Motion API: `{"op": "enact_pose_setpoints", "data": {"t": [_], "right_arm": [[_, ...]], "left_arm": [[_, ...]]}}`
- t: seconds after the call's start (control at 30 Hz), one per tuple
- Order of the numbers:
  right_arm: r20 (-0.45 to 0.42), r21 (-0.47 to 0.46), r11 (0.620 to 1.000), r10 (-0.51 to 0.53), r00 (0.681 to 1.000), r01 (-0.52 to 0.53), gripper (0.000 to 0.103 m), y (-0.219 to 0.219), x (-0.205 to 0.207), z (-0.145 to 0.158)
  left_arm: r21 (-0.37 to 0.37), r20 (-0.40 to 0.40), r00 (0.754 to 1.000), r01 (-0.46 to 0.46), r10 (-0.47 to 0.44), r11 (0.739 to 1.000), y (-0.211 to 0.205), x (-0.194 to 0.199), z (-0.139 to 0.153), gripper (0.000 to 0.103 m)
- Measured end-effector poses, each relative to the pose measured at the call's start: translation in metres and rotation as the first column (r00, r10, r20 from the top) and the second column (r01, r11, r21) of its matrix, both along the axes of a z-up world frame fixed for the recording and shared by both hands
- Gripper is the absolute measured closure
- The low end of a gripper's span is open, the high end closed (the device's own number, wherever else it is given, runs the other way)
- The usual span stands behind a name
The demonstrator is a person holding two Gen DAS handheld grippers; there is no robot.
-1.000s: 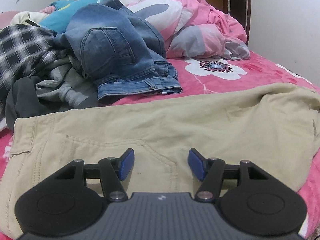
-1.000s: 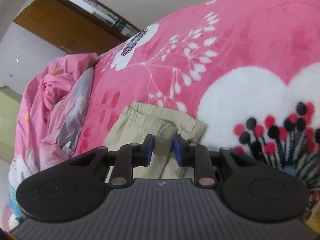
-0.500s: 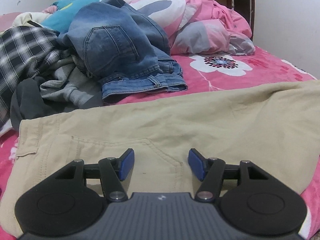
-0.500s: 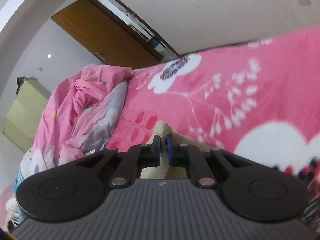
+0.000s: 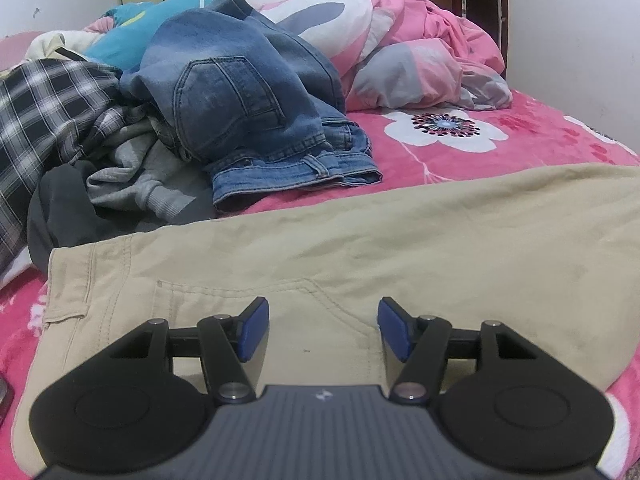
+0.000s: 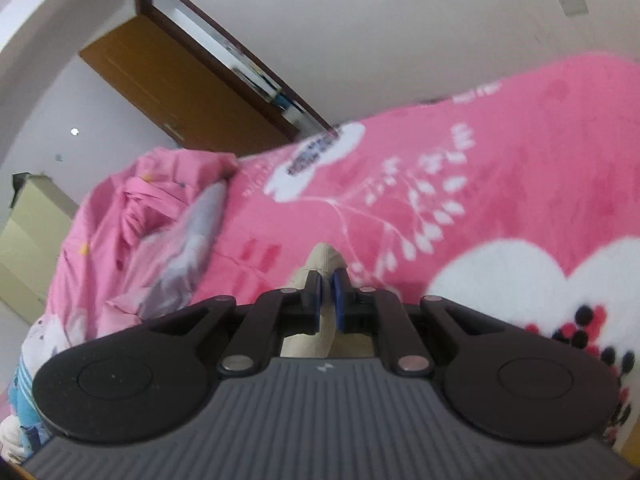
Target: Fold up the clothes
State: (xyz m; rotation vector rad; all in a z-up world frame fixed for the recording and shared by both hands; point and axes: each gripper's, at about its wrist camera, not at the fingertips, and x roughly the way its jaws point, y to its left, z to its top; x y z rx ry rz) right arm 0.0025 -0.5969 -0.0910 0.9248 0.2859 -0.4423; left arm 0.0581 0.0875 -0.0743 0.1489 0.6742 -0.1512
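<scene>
Pinching khaki trousers (image 6: 322, 258) — right hand-held gripper (image 6: 326, 300); left hand-held gripper (image 5: 322, 330) agape.

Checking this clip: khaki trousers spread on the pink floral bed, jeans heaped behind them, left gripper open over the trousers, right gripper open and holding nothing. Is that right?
Not quite. The right gripper is not open and empty: the right wrist view shows its jaws shut on a fold of the khaki trousers. The rest stands: the trousers lie spread on the pink floral bed, the jeans are heaped behind them, and the left gripper is open over the trousers.
</scene>
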Motion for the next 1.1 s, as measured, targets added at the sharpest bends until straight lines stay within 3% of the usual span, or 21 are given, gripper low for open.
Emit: {"op": "enact_pose_setpoints", "data": {"t": [0.1,0.23,0.3,0.37,0.47,0.6,0.73,0.87,0.97,1.1], "right_arm": [[-0.022,0.006,1.0,-0.003,1.0,0.004,0.098,-0.002,0.002,-0.003],[-0.132,0.074,0.997,-0.002,0.991,0.012,0.097,-0.011,0.005,-0.044],[-0.038,0.13,0.991,-0.032,0.999,0.037,0.089,-0.013,-0.01,-0.049],[0.008,0.121,0.988,-0.092,0.996,0.091,0.081,-0.007,-0.027,-0.041],[0.046,0.031,0.994,-0.104,0.993,0.103,0.08,0.014,-0.055,-0.014],[0.048,0.024,0.991,0.13,0.99,-0.131,0.079,0.059,-0.063,0.005],[0.042,0.129,0.928,0.347,0.937,-0.349,0.078,0.111,-0.048,-0.006],[0.02,0.208,0.872,0.45,0.893,-0.444,0.078,0.149,-0.032,-0.019],[-0.025,0.263,0.836,0.505,0.863,-0.482,0.076,0.168,-0.025,-0.026],[-0.042,0.275,0.783,0.59,0.806,-0.559,0.076,0.194,-0.018,-0.024]], "left_arm": [[0.006,0.006,1.0,0.003,-0.003,1.0,-0.001,-0.002,0.0,0.041],[0.012,0.005,1.0,0.017,-0.017,1.0,-0.001,-0.002,0.0,0.041],[0.012,0.007,1.0,0.022,-0.022,1.0,0.0,-0.002,0.0,0.041],[0.007,0.014,1.0,0.027,-0.027,1.0,0.001,-0.004,0.002,0.042],[-0.014,0.026,0.999,0.032,-0.032,0.999,0.002,-0.01,0.005,0.042],[-0.108,0.066,0.992,0.11,-0.103,0.988,-0.004,-0.027,0.024,0.044],[-0.083,0.103,0.95,0.305,-0.296,0.949,-0.039,-0.045,0.035,0.043],[-0.061,0.046,0.869,0.494,-0.492,0.867,-0.075,-0.063,0.027,0.042],[-0.002,0.02,0.817,0.576,-0.576,0.818,-0.1,-0.077,0.015,0.042],[0.065,0.036,0.789,0.611,-0.613,0.789,-0.123,-0.087,0.003,0.042]]}}
